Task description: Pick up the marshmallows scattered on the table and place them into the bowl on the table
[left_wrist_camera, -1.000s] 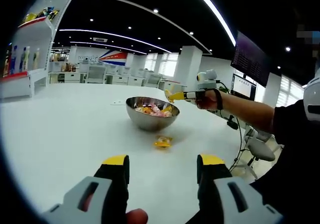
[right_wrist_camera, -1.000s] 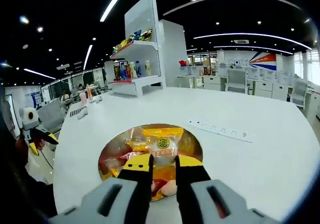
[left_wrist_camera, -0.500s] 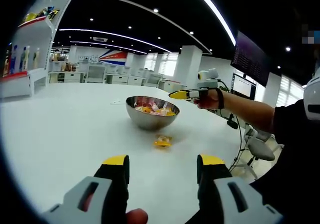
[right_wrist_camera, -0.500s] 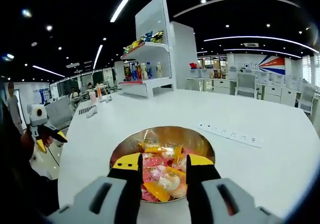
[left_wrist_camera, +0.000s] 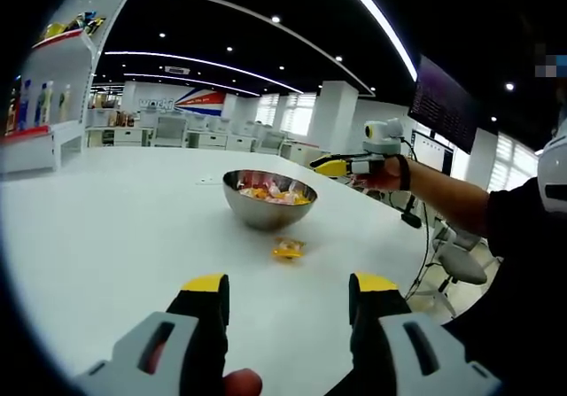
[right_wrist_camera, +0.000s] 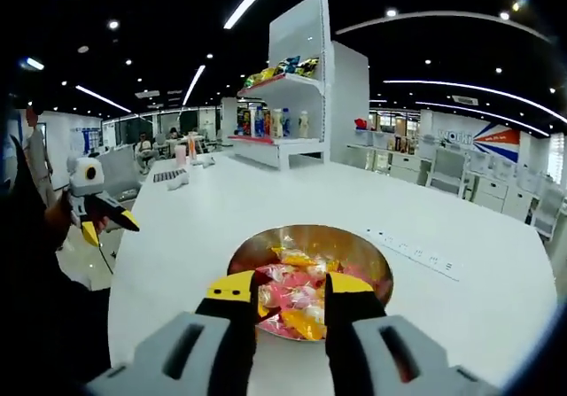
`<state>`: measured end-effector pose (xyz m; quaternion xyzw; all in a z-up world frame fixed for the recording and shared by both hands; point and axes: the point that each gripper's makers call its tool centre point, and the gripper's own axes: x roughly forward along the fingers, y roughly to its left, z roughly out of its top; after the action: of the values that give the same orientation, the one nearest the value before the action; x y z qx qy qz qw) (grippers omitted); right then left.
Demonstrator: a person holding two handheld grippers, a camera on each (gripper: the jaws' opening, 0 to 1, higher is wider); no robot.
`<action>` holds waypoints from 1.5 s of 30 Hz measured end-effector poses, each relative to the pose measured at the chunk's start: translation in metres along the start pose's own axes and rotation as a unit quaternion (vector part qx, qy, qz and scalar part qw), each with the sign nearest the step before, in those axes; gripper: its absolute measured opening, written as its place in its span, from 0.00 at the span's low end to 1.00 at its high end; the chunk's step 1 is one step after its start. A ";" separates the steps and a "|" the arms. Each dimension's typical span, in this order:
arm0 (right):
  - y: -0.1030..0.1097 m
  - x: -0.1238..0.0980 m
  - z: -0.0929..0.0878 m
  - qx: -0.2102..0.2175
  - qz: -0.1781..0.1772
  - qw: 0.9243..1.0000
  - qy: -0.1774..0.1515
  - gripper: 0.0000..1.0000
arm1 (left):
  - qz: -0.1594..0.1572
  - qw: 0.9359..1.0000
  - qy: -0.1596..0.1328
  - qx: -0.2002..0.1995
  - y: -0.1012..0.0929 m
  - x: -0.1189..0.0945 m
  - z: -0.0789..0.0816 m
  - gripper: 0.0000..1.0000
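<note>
The left gripper (left_wrist_camera: pixel 288 294) hovers low over the white table (left_wrist_camera: pixel 106 228), jaws wide apart and holding nothing. Just ahead lies one yellow-wrapped marshmallow (left_wrist_camera: pixel 288 250), its long axis running across the view, near the metal bowl (left_wrist_camera: pixel 268 210). The right gripper (right_wrist_camera: pixel 291 291) hangs above the bowl, jaws apart and empty, over the wrapped marshmallows (right_wrist_camera: pixel 297 290) piled inside.

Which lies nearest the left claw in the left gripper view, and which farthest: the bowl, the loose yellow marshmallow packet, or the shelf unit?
1. Yellow marshmallow packet: on the table, just ahead.
2. Bowl: behind the packet, mid-table.
3. Shelf unit: far left, beyond the table.
</note>
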<state>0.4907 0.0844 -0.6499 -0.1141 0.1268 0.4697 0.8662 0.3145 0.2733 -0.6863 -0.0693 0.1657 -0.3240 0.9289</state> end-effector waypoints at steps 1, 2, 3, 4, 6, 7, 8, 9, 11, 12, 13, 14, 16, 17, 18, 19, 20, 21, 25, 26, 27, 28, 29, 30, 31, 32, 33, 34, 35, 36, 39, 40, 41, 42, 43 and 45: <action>0.005 -0.002 -0.001 -0.007 0.005 1.000 0.003 0.30 | 0.000 1.000 0.000 0.000 0.000 0.000 0.000 0.55; 0.009 -0.004 -0.002 -0.013 0.010 1.000 0.007 0.30 | 0.000 1.000 -0.001 0.000 0.000 0.000 0.000 0.55; 0.013 -0.006 -0.004 -0.019 0.013 1.000 0.009 0.30 | 0.000 1.000 -0.001 0.000 0.000 0.000 0.001 0.55; 0.015 -0.009 -0.005 -0.023 0.014 1.000 0.012 0.29 | 0.001 1.000 -0.001 0.000 0.000 0.000 0.001 0.55; 0.020 -0.013 -0.007 -0.031 0.018 0.999 0.014 0.29 | 0.001 1.000 0.000 0.001 0.001 0.000 0.001 0.55; 0.023 -0.015 -0.008 -0.033 0.020 0.999 0.015 0.29 | 0.001 1.000 0.000 0.001 0.001 0.000 0.001 0.55; 0.024 -0.016 -0.010 -0.034 0.021 0.999 0.015 0.29 | 0.002 1.000 0.000 0.001 0.001 0.000 0.001 0.55; 0.025 -0.018 -0.011 -0.034 0.022 0.999 0.015 0.29 | 0.002 1.000 0.000 0.002 0.001 0.000 0.001 0.55; 0.027 -0.022 -0.014 -0.032 0.021 0.999 0.014 0.29 | 0.002 1.000 0.001 0.003 0.001 0.000 0.001 0.55; 0.028 -0.024 -0.015 -0.030 0.020 0.999 0.011 0.29 | 0.002 1.000 0.001 0.003 0.001 0.001 0.002 0.55; 0.030 -0.027 -0.017 -0.028 0.018 0.999 0.010 0.29 | 0.002 1.000 0.001 0.003 0.001 0.001 0.002 0.55; 0.031 -0.029 -0.018 -0.027 0.017 0.999 0.008 0.28 | 0.001 1.000 0.000 0.003 0.000 0.001 0.002 0.55; 0.037 -0.031 -0.023 -0.029 0.016 0.999 0.007 0.28 | 0.001 1.000 0.001 0.004 0.000 0.002 0.002 0.55; 0.040 -0.031 -0.027 -0.040 0.015 0.999 0.012 0.28 | 0.001 1.000 0.002 0.004 0.000 0.002 0.002 0.55; 0.043 -0.032 -0.031 -0.051 0.015 0.998 0.018 0.28 | 0.001 1.000 0.003 0.005 0.000 0.003 0.001 0.55; 0.046 -0.032 -0.035 -0.061 0.014 0.998 0.024 0.28 | 0.001 1.000 0.005 0.005 0.000 0.003 0.001 0.55; 0.050 -0.032 -0.037 -0.065 0.015 0.997 0.026 0.29 | 0.001 1.000 0.006 0.005 0.000 0.003 0.000 0.55; 0.052 -0.032 -0.039 -0.067 0.017 0.997 0.027 0.29 | 0.001 1.000 0.006 0.005 0.000 0.003 0.000 0.55; 0.059 -0.031 -0.041 -0.077 0.026 0.996 0.031 0.29 | 0.000 1.000 0.005 0.005 -0.001 0.004 0.001 0.55; 0.060 -0.030 -0.041 -0.078 0.028 0.996 0.032 0.29 | 0.000 1.000 0.005 0.005 -0.001 0.004 0.001 0.55; 0.060 -0.029 -0.041 -0.080 0.029 0.996 0.033 0.29 | 0.000 1.000 0.005 0.005 -0.002 0.004 0.001 0.55; 0.061 -0.028 -0.042 -0.081 0.030 0.996 0.034 0.29 | -0.001 1.000 0.005 0.005 -0.002 0.004 0.001 0.55; 0.061 -0.025 -0.043 -0.091 0.035 0.994 0.042 0.29 | -0.001 1.000 0.006 0.005 -0.002 0.004 0.000 0.55; 0.063 -0.022 -0.046 -0.102 0.041 0.993 0.050 0.29 | -0.001 1.000 0.006 0.005 -0.002 0.004 0.000 0.55; 0.063 -0.020 -0.047 -0.110 0.044 0.991 0.055 0.28 | 0.000 1.000 0.006 0.005 -0.002 0.003 0.000 0.55; 0.066 -0.017 -0.051 -0.124 0.053 0.989 0.065 0.28 | 0.001 1.000 0.006 0.004 -0.001 0.002 0.000 0.55; 0.069 -0.014 -0.053 -0.137 0.061 0.986 0.072 0.28 | 0.002 1.000 0.005 0.004 -0.001 0.001 0.000 0.55; 0.072 -0.011 -0.055 -0.151 0.070 0.983 0.078 0.28 | 0.003 1.000 0.005 0.004 0.000 0.001 0.000 0.55; 0.075 -0.009 -0.057 -0.162 0.076 0.980 0.083 0.28 | 0.003 1.000 0.005 0.004 0.000 0.001 0.000 0.55; 0.079 -0.006 -0.060 -0.180 0.086 0.976 0.091 0.28 | 0.003 1.000 0.004 0.004 0.000 0.000 0.000 0.55; 0.094 0.001 -0.070 -0.229 0.124 0.959 0.114 0.28 | 0.004 1.000 0.004 0.004 0.001 -0.001 0.000 0.55; 0.099 0.003 -0.072 -0.241 0.136 0.953 0.120 0.28 | 0.004 1.000 0.004 0.004 0.001 -0.001 0.000 0.55; 0.100 0.004 -0.076 -0.251 0.143 0.949 0.126 0.28 | 0.004 1.000 0.004 0.004 0.002 -0.002 0.000 0.55; 0.102 0.006 -0.078 -0.259 0.150 0.945 0.132 0.28 | 0.006 1.000 0.003 0.003 0.002 -0.003 0.000 0.55; 0.106 0.008 -0.076 -0.267 0.155 0.941 0.137 0.28 | 0.006 1.000 0.003 0.003 0.003 -0.003 0.000 0.55; 0.108 0.012 -0.078 -0.279 0.164 0.935 0.144 0.28 | 0.008 1.000 0.002 0.002 0.004 -0.005 0.000 0.55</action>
<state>0.3973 0.1272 -0.7356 -0.3952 0.1310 0.5999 0.6832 0.3137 0.2796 -0.6859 -0.0652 0.1672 -0.3171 0.9313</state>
